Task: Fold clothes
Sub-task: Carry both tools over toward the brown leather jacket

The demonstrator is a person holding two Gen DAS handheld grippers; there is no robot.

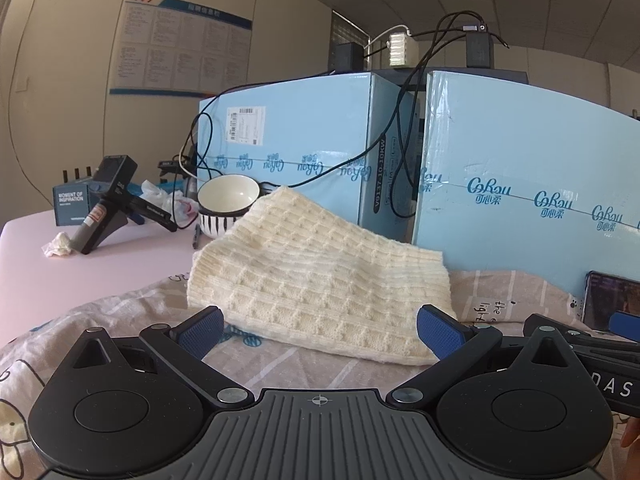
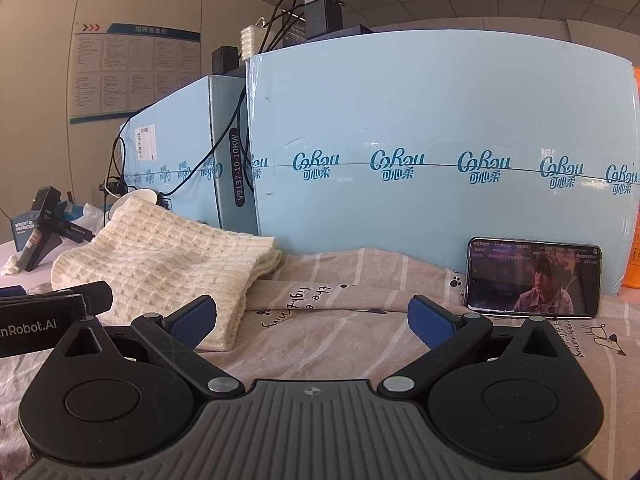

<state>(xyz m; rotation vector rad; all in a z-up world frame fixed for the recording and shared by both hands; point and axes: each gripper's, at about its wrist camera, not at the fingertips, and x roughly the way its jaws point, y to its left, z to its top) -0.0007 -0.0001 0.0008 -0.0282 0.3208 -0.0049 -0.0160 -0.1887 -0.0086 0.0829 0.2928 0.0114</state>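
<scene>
From the left wrist, the left gripper (image 1: 320,330) is spread wide and empty before a folded cream waffle-knit sweater (image 1: 316,276) lying on a printed cotton sheet (image 1: 120,312). From the right wrist, the right gripper (image 2: 314,322) gapes empty; the sweater (image 2: 168,256) lies left, near a propped phone (image 2: 532,282).

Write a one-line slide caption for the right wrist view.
Open right gripper hovers over patterned fabric, folded cream knit sweater to its left, phone propped against blue box.

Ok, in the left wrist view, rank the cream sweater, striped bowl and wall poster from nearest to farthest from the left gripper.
1. Cream sweater, just ahead of the open left gripper.
2. Striped bowl, behind the sweater, left of centre.
3. Wall poster, far back, upper left.
</scene>
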